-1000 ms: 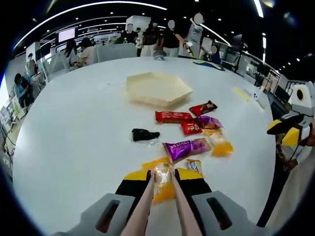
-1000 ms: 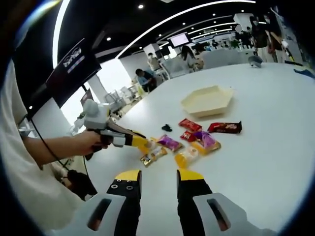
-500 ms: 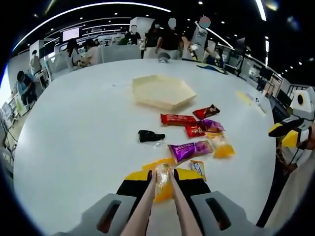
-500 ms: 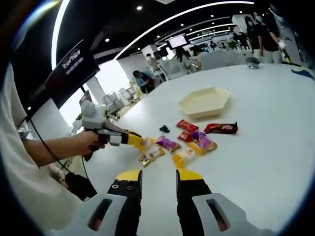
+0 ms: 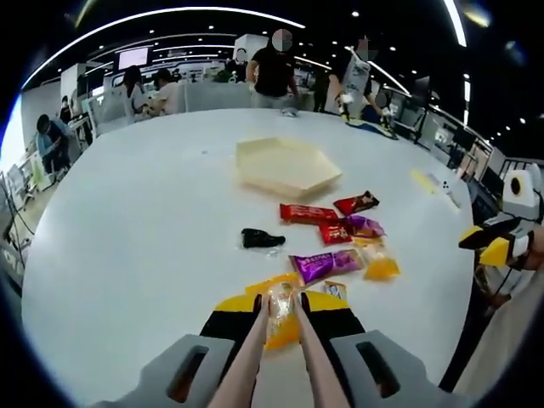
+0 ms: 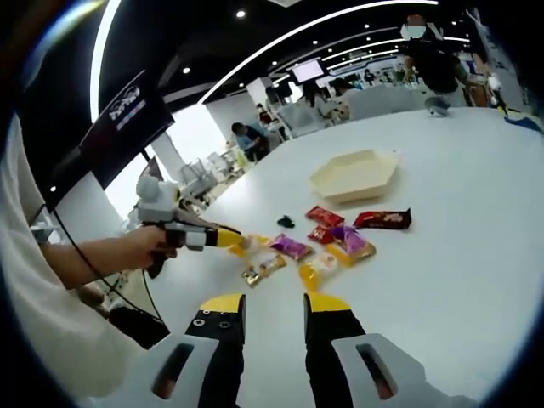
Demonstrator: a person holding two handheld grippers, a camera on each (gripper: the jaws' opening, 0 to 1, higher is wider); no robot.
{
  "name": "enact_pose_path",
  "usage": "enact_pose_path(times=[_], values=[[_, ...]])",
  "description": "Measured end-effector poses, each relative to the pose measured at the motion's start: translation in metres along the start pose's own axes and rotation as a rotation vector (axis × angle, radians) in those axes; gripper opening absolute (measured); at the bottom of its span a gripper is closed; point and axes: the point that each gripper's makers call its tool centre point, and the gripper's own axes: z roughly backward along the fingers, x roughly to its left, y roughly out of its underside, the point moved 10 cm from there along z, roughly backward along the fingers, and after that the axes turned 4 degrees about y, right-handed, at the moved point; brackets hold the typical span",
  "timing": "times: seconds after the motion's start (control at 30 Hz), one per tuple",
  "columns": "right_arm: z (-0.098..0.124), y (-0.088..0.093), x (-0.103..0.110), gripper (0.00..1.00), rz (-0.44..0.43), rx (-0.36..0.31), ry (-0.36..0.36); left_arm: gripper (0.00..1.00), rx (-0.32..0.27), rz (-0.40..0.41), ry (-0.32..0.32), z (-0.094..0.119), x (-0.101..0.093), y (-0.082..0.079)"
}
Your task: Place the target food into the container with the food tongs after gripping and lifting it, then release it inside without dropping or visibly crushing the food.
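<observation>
Left gripper view: tongs (image 5: 276,344) pinch yellow snack (image 5: 280,313).

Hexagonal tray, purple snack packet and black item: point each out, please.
Hexagonal tray (image 5: 285,166), left gripper view, on its bare inner floor.
Purple snack packet (image 5: 325,264), left gripper view, middle of the wrapper.
Black item (image 5: 256,238), left gripper view, on its dark body.

no text legible. purple snack packet (image 5: 325,263): pale printing, too small to read. red wrappers (image 5: 308,213): markings unreadable. dark hanging sign (image 6: 129,106), upper left of the right gripper view: white lettering, blurred beyond reading. wall screens (image 5: 135,58) at the far side: content indistinct.
</observation>
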Motion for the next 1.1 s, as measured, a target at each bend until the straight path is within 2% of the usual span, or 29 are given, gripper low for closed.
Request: enact_pose_path(times=[0.5, 1.1], values=[[0.003, -0.003, -0.006, 0.26, 0.002, -0.008, -0.005, 0.16, -0.052, 0.062, -0.012, 0.008, 0.003, -0.008], [0.001, -0.007, -0.010, 0.26, -0.003, -0.019, -0.010, 0.16, -0.101, 0.036, 0.005, 0.011, -0.002, -0.033]])
